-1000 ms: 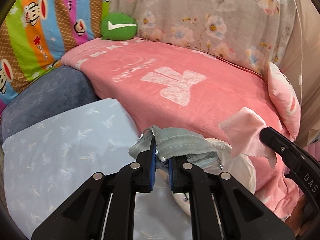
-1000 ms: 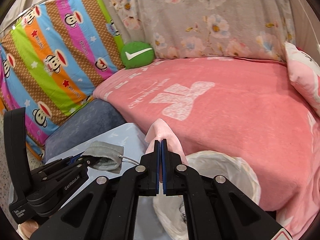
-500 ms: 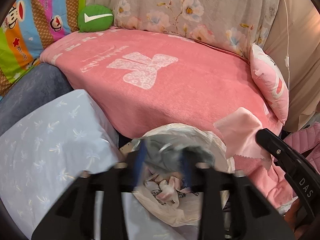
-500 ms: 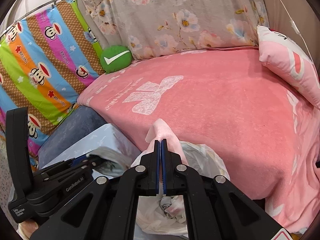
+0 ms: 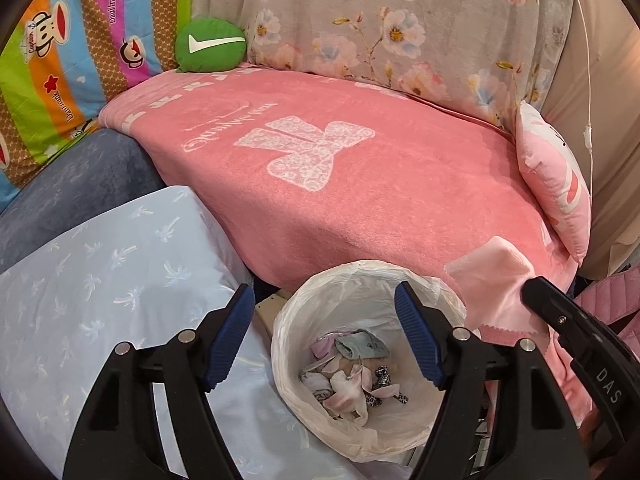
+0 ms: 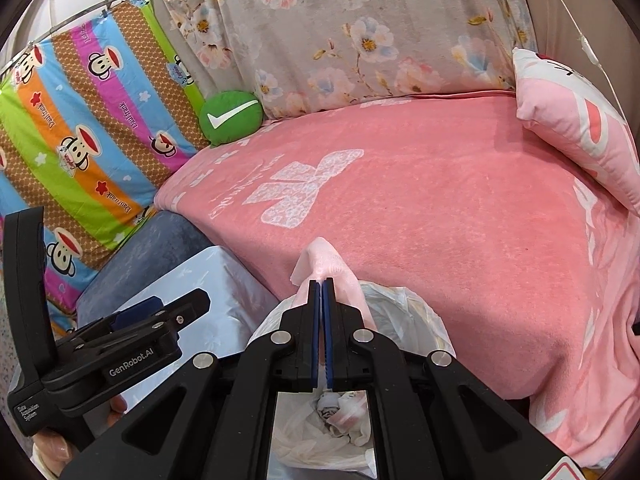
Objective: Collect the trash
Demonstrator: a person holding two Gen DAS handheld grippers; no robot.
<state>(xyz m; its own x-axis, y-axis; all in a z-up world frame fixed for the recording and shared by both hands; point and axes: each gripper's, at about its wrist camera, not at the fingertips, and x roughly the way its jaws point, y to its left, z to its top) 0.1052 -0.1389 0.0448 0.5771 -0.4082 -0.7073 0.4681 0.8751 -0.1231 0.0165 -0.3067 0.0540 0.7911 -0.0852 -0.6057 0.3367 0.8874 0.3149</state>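
While your left gripper (image 5: 324,336) hangs over the lined trash bin (image 5: 296,312) at lower centre of the left wrist view, its jaws are opening with nothing between them. A grey cloth pouch (image 5: 362,344) lies inside the bin atop crumpled scraps (image 5: 344,392). Your right gripper (image 6: 322,292) is clamped on a pink cloth (image 6: 320,260) at lower centre of its view, just above the bin's rim.

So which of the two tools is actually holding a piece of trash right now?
The right tool: its jaws are clamped on the pale pink cloth scrap above the lined bin. The left tool is opening, with nothing between its jaws.
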